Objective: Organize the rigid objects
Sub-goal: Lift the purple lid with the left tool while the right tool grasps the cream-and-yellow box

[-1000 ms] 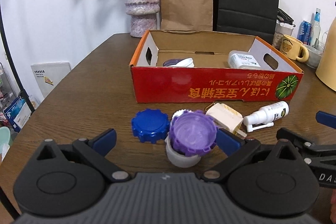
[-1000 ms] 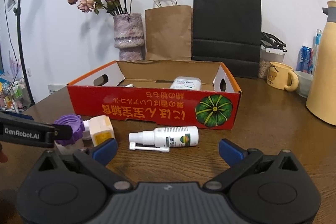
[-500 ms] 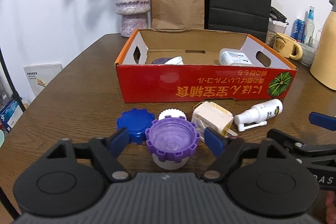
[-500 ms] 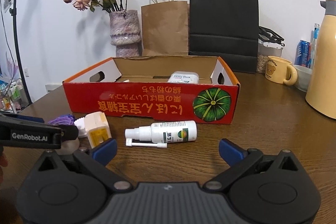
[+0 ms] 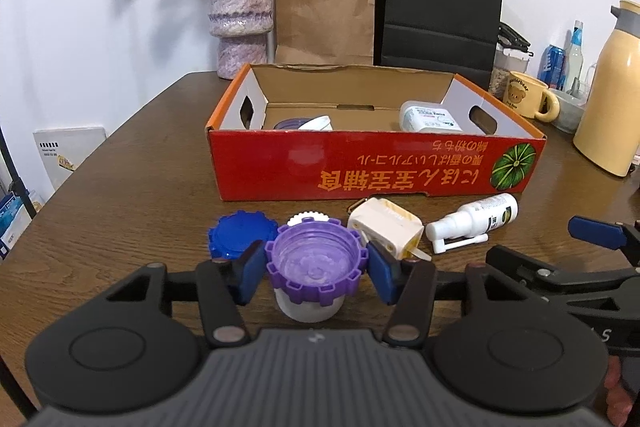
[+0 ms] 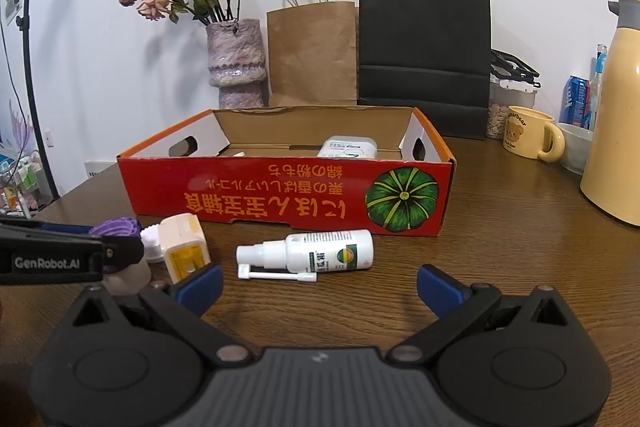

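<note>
The left gripper [image 5: 316,269] brackets a purple cap [image 5: 316,265] sitting on a white jar [image 5: 310,309]; its blue pads seem to touch the cap's sides, though a firm grasp cannot be confirmed. Just left of it lies a blue lid [image 5: 242,235]. Ahead to the right sits a cream box [image 5: 386,225]. The right gripper [image 6: 318,285] is spread wide and empty, a spray bottle [image 6: 308,253] just ahead. Beyond stands the red carton [image 6: 288,195].
</note>
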Tool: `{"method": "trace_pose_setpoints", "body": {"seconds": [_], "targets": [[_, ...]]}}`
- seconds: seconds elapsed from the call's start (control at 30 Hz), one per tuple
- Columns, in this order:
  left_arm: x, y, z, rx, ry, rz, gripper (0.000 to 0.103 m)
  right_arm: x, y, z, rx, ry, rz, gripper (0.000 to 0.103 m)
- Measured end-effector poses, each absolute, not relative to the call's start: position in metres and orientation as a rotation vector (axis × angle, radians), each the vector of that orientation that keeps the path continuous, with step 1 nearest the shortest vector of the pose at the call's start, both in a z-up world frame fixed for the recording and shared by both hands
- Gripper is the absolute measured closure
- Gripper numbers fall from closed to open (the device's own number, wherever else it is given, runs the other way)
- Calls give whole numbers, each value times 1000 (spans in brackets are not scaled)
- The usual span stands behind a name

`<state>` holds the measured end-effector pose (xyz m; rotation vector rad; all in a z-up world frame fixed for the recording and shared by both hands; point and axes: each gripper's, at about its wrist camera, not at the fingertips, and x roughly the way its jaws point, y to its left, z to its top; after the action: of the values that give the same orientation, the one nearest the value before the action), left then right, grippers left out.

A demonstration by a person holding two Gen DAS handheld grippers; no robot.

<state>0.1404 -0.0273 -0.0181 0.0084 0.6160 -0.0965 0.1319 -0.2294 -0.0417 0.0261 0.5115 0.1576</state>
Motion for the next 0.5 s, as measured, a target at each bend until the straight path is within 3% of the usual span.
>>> {"method": "trace_pose_setpoints", "body": {"seconds": [0.5], "targets": [[139,-8,-12,-14,598,-54,47,131,-221,-40,11,499,173,0]]}}
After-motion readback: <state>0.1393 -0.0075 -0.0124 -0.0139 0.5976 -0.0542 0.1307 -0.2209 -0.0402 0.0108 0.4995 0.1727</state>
